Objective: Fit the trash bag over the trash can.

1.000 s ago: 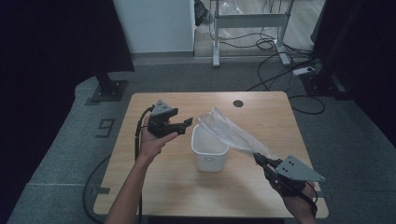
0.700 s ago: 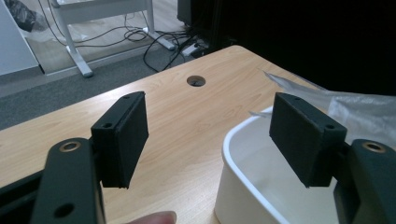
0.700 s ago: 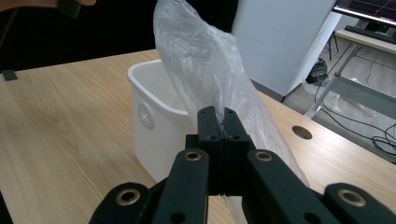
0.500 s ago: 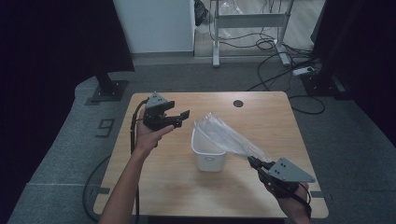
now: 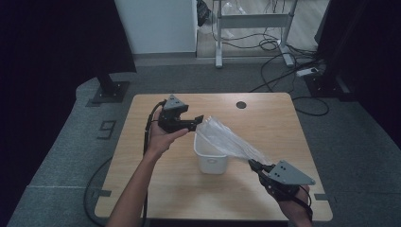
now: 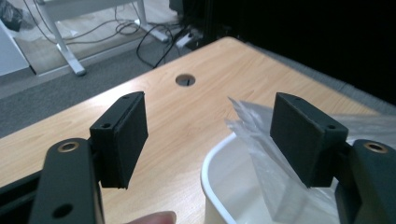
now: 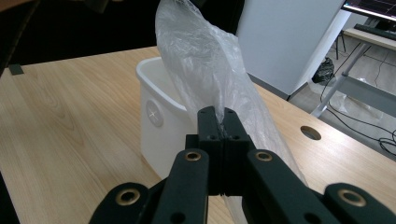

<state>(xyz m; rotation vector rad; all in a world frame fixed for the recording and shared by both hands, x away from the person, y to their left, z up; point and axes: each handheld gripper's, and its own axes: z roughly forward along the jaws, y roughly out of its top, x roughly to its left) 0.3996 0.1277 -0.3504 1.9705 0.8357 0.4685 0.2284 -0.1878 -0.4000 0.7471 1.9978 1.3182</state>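
A small white bin (image 5: 210,160) stands mid-table. A clear plastic bag (image 5: 231,141) stretches over it, from the bin's far rim down to the near right. My right gripper (image 5: 252,164) is shut on the bag's lower end; in the right gripper view the jaws (image 7: 218,122) pinch the film, and the bag (image 7: 205,60) rises over the bin (image 7: 159,116). My left gripper (image 5: 197,120) is held open at the bag's upper end. In the left gripper view its jaws (image 6: 212,135) stand wide, the bag's corner (image 6: 252,128) beside the right pad (image 6: 303,135) over the bin's rim (image 6: 208,177).
The wooden table (image 5: 142,142) has a round cable hole (image 5: 241,104) near its far edge. Beyond it on the grey floor are a metal desk frame (image 5: 250,21), loose cables (image 5: 283,52) and a black stand base (image 5: 109,90).
The left gripper has moved right, up to the bag's upper end. The right gripper has kept its grip and barely shifted.
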